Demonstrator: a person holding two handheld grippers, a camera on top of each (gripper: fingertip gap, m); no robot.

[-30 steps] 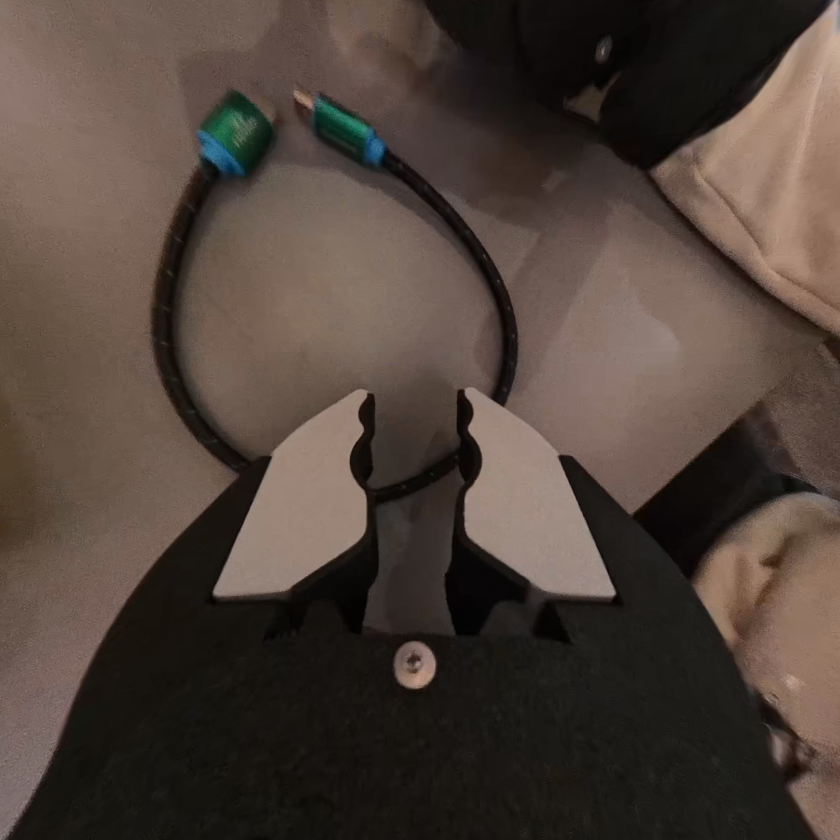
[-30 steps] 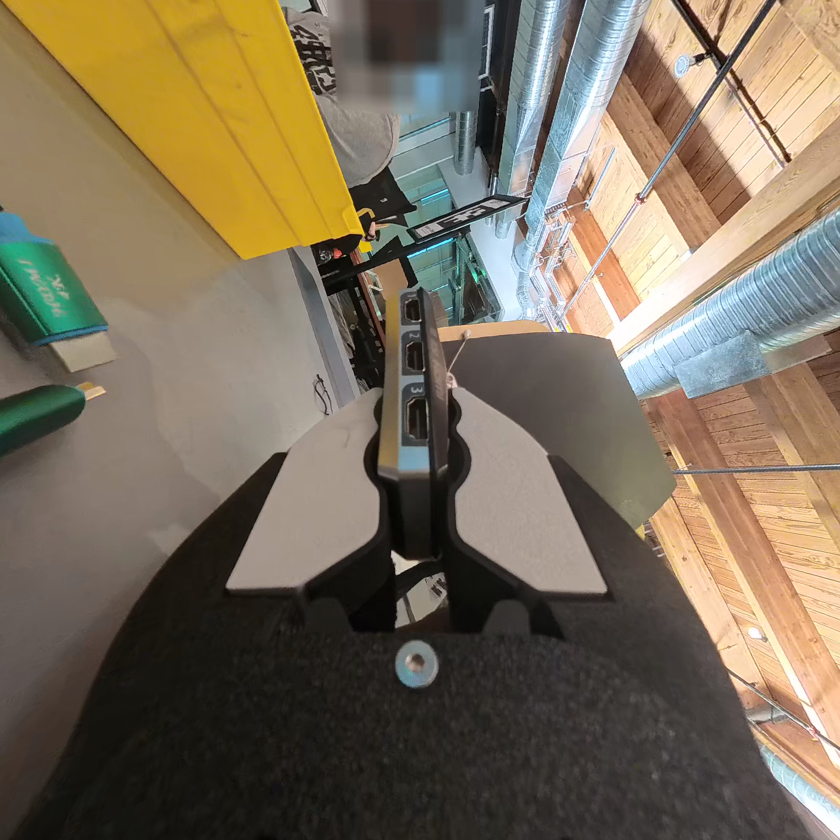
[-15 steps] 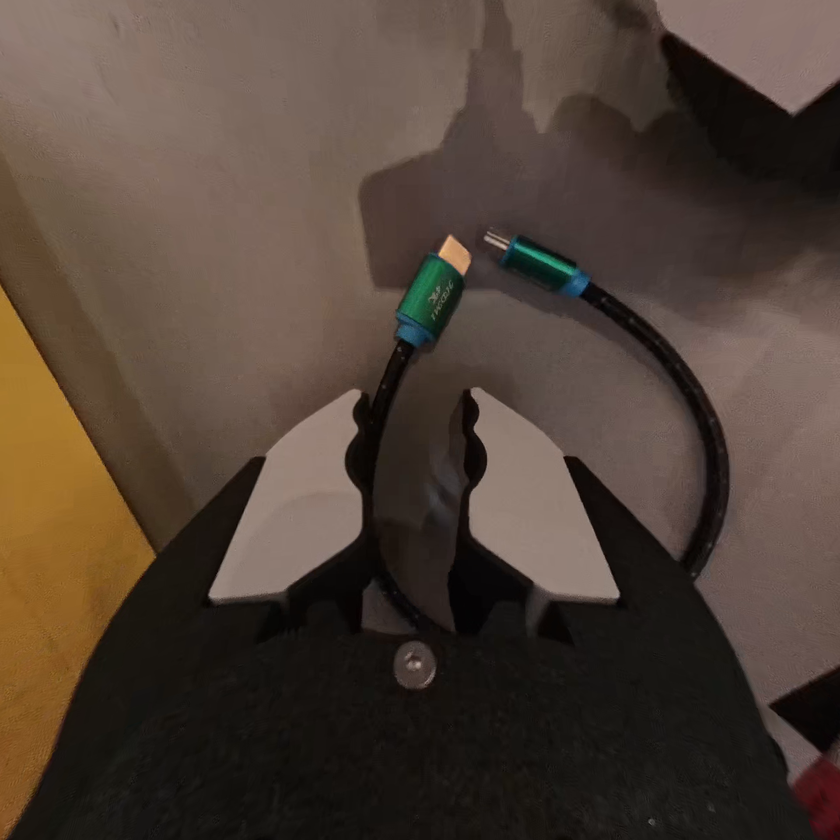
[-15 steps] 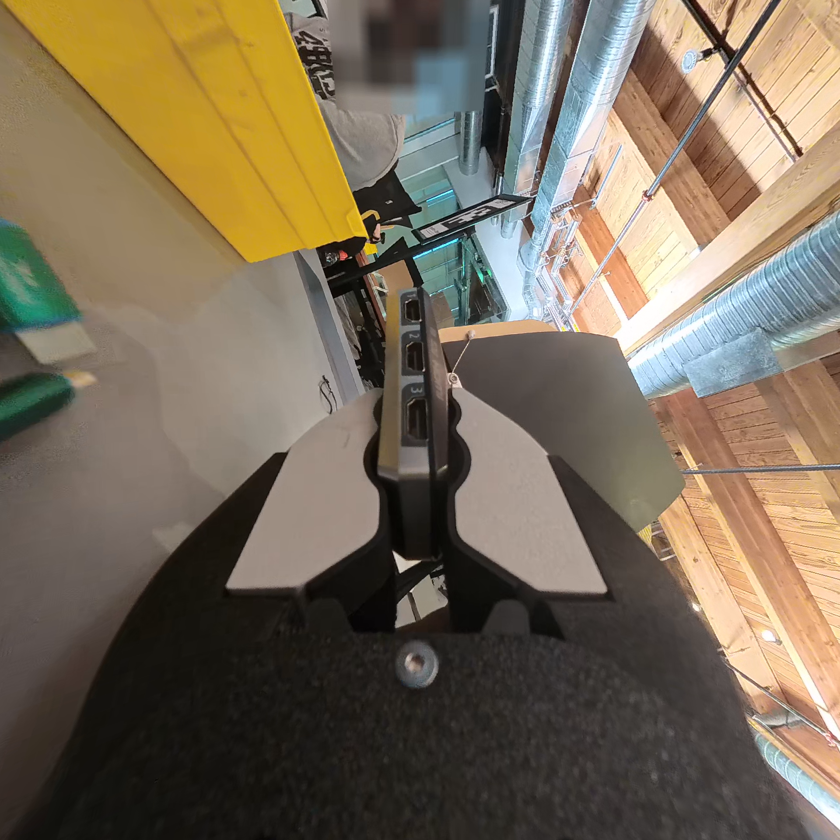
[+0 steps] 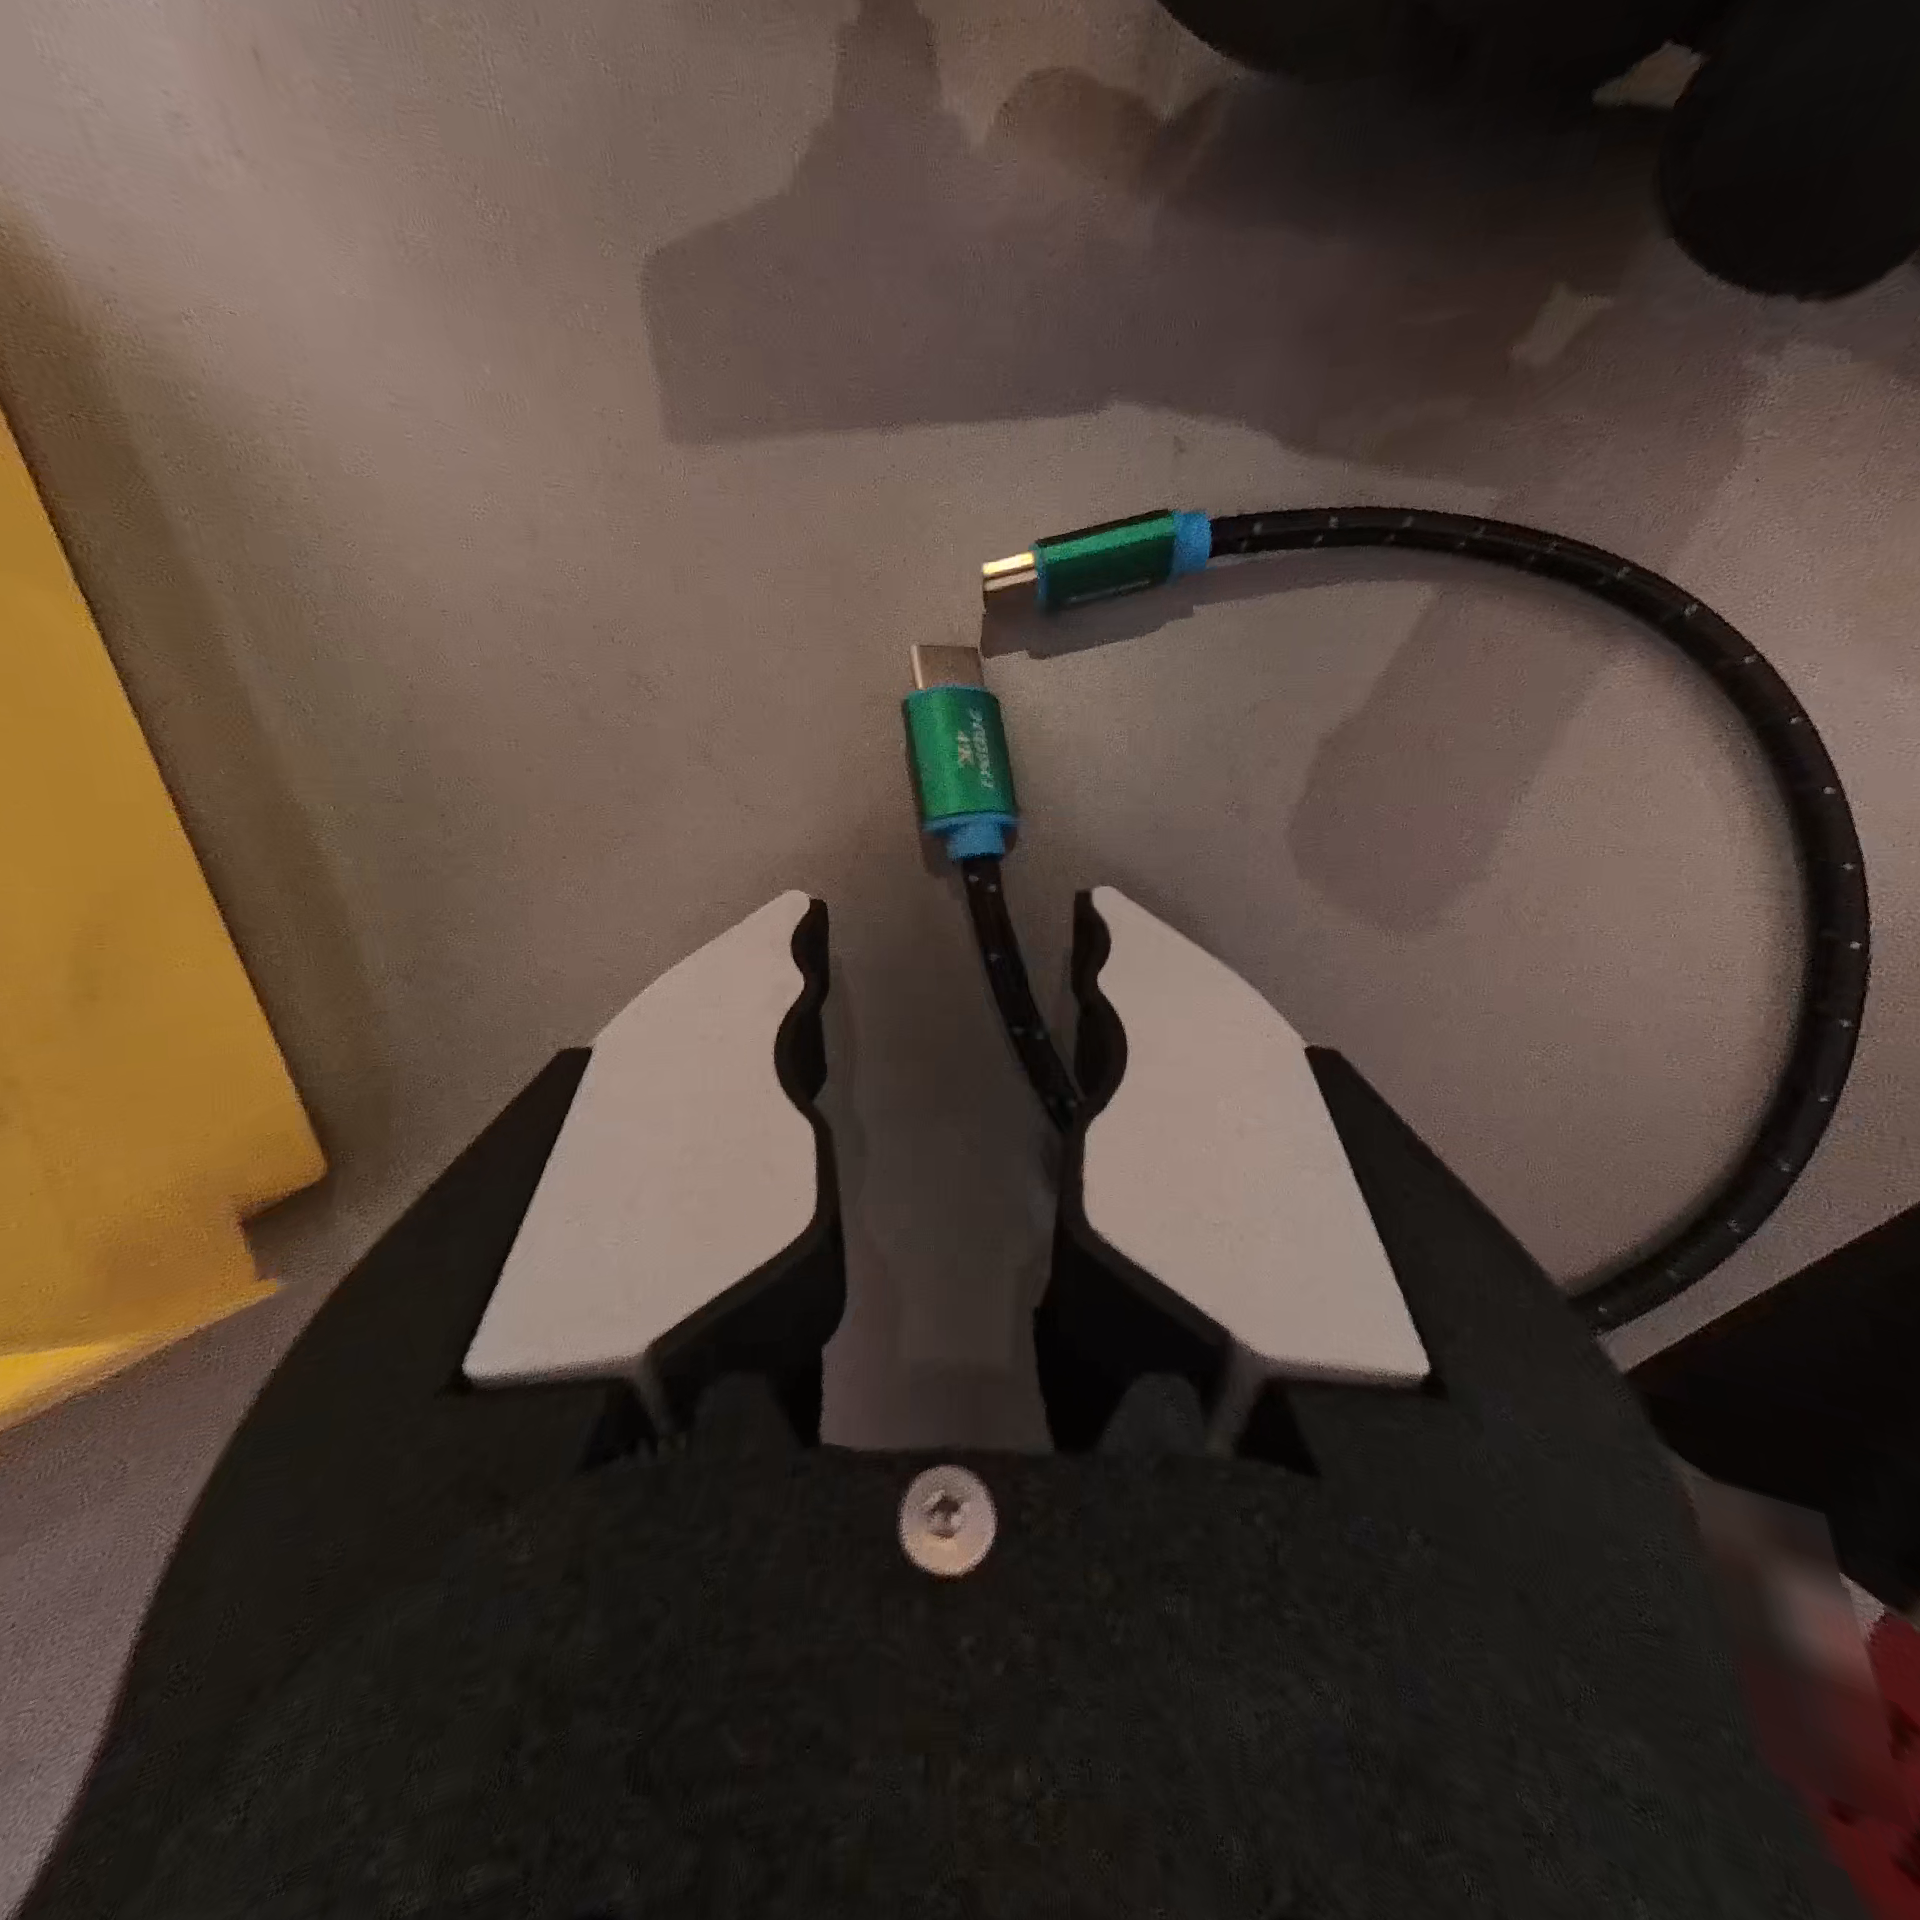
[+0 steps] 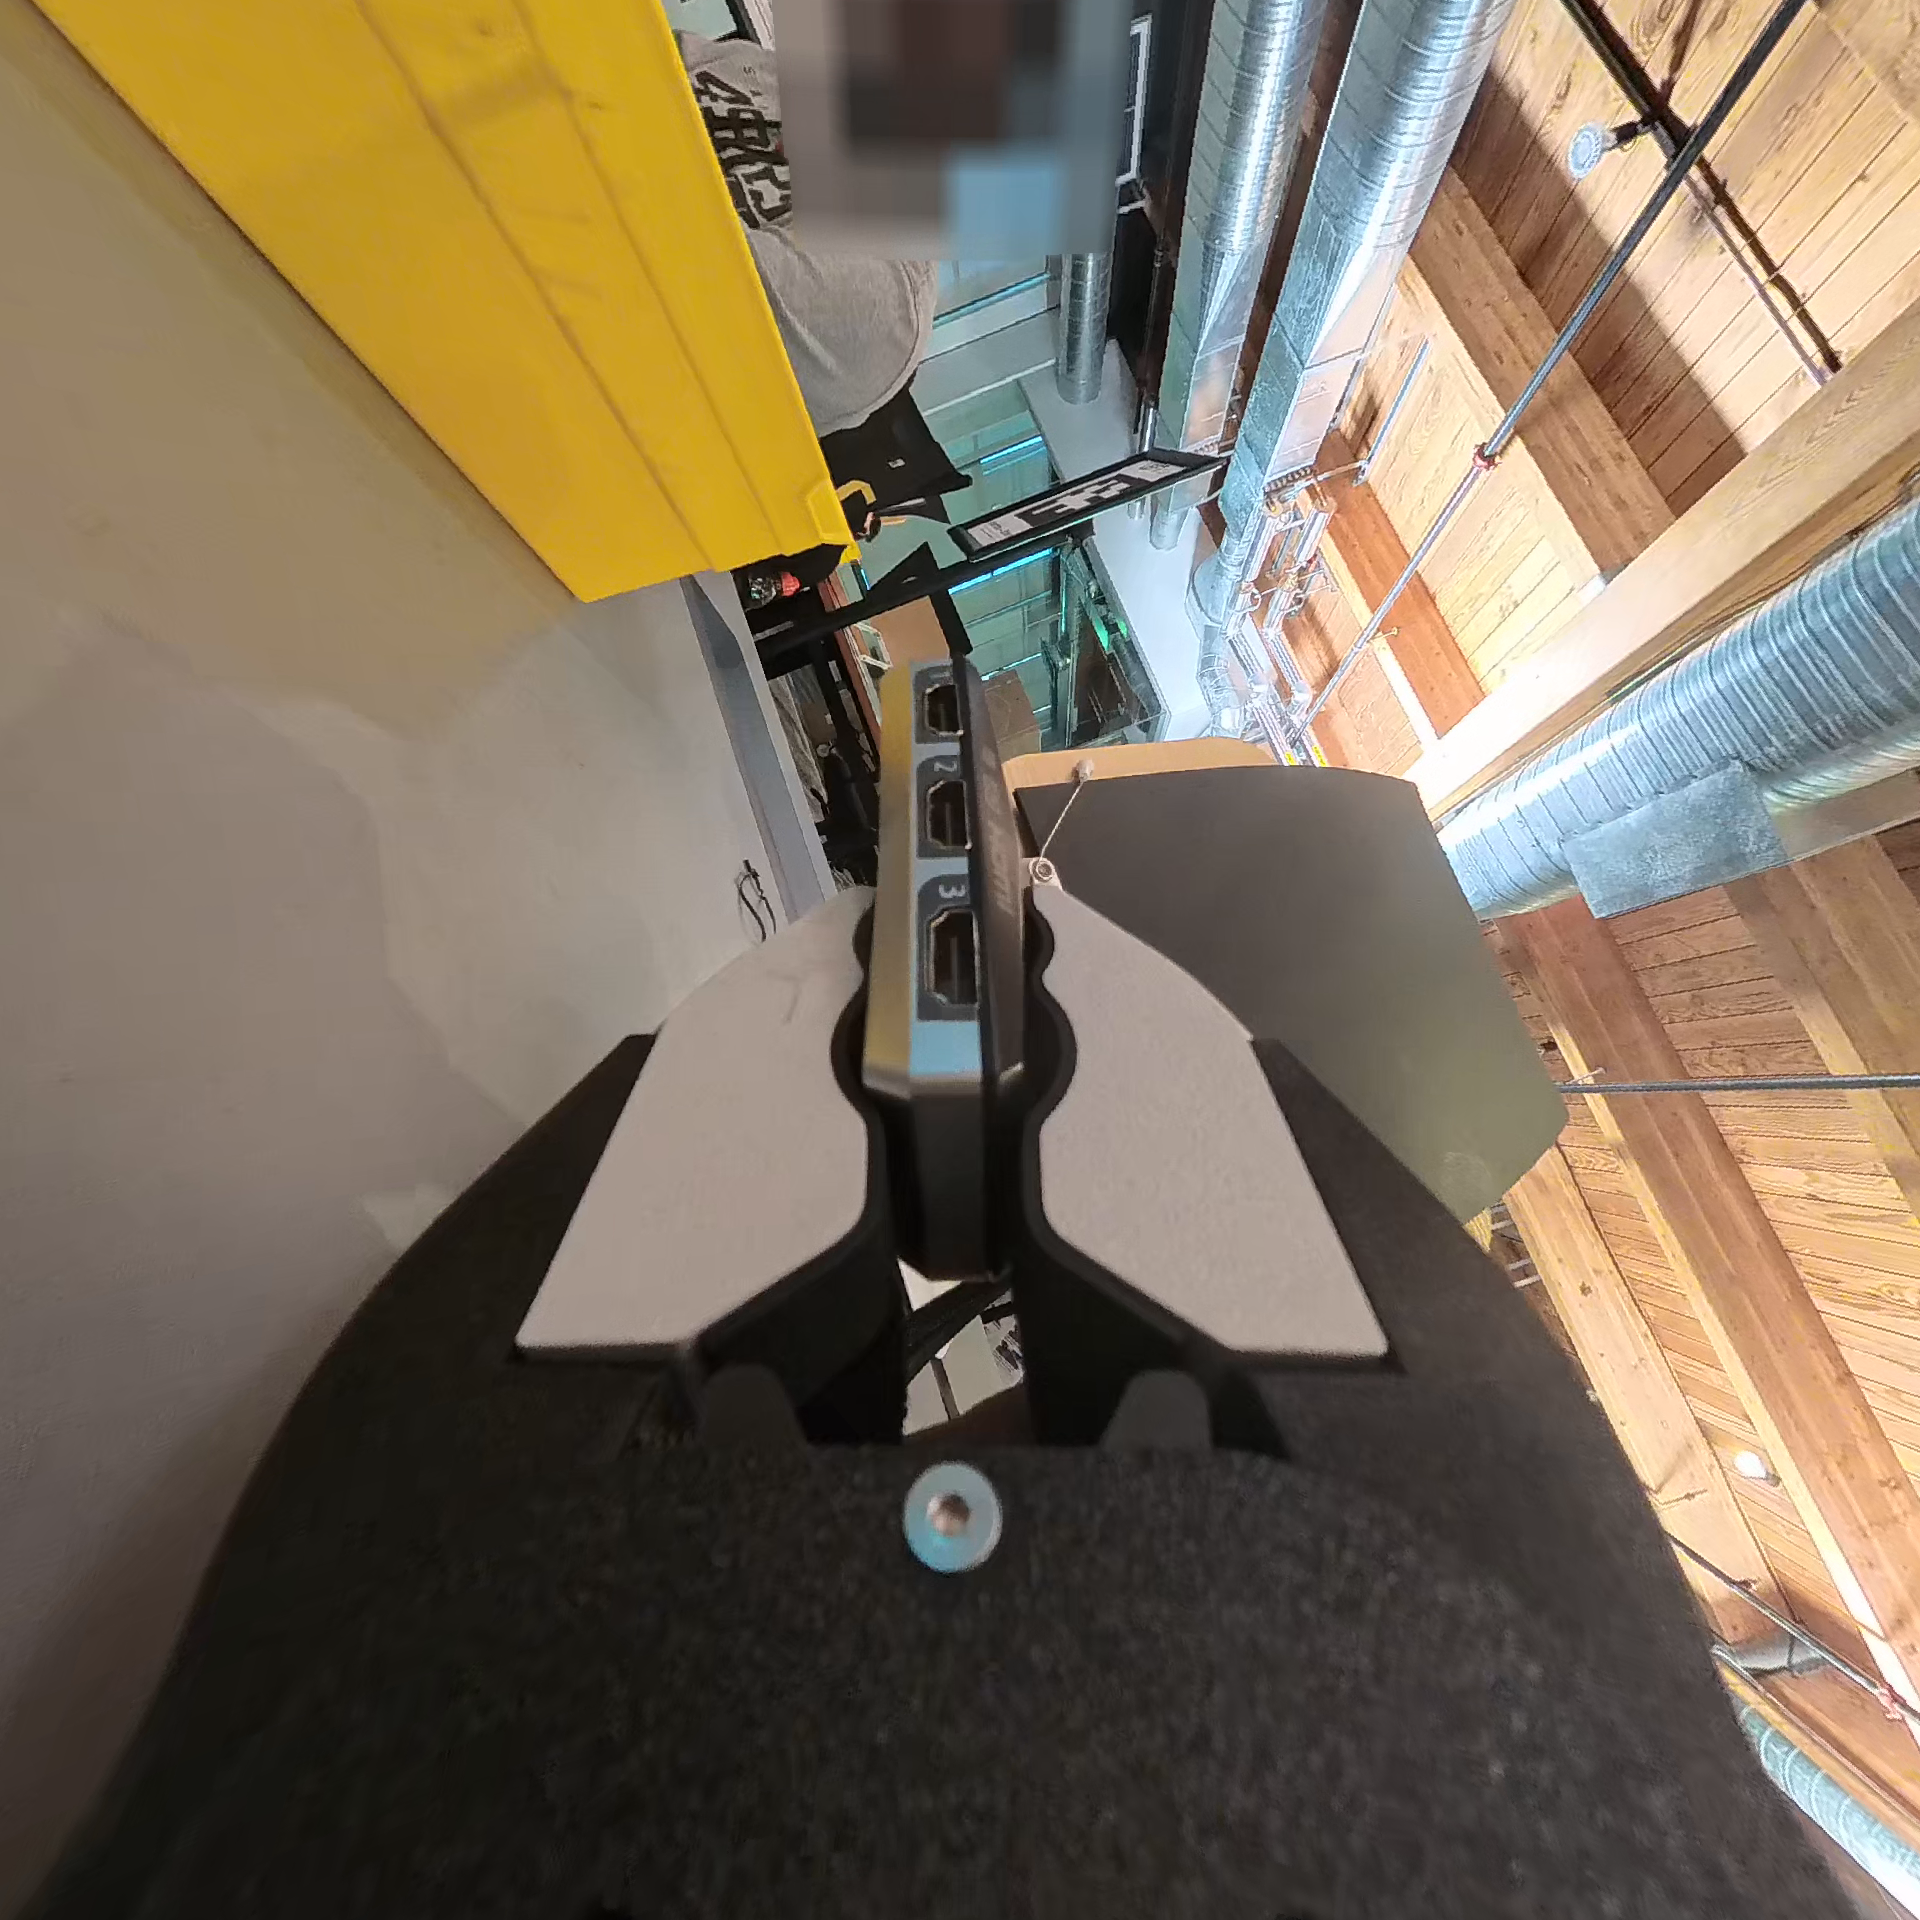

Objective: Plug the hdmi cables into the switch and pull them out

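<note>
A: Surroundings, left view?
B: Grey surface (image 5: pixel 436 582). Yellow bin (image 5: pixel 114 935) at the left edge. Dark blurred shapes at the top right and right edge; cannot identify them. Nothing lies between the tool and the plugs.

A: Cable?
B: One short black braided cable (image 5: pixel 1787 831), curled in a loop on the surface. Near plug (image 5: pixel 956 774), green with a blue collar, points away from the camera, just ahead of the fingertips. Far plug (image 5: pixel 1112 563) lies on its side to the upper right, tip near the first plug's tip, not touching.

A: Left tool (image 5: pixel 951 914)?
B: Jaws apart, a clear gap between them. The cable behind the near plug runs through that gap, close against the right finger (image 5: pixel 1205 1122). Not clamped.

A: Right tool (image 6: pixel 948 914)?
B: Clamped on the switch (image 6: pixel 940 997), held edge-on, off the surface. Three ports face the camera; all empty.

A: Behind it?
B: The yellow bin (image 6: pixel 499 270), a person in grey (image 6: pixel 842 312), ducts and a timber ceiling.
</note>
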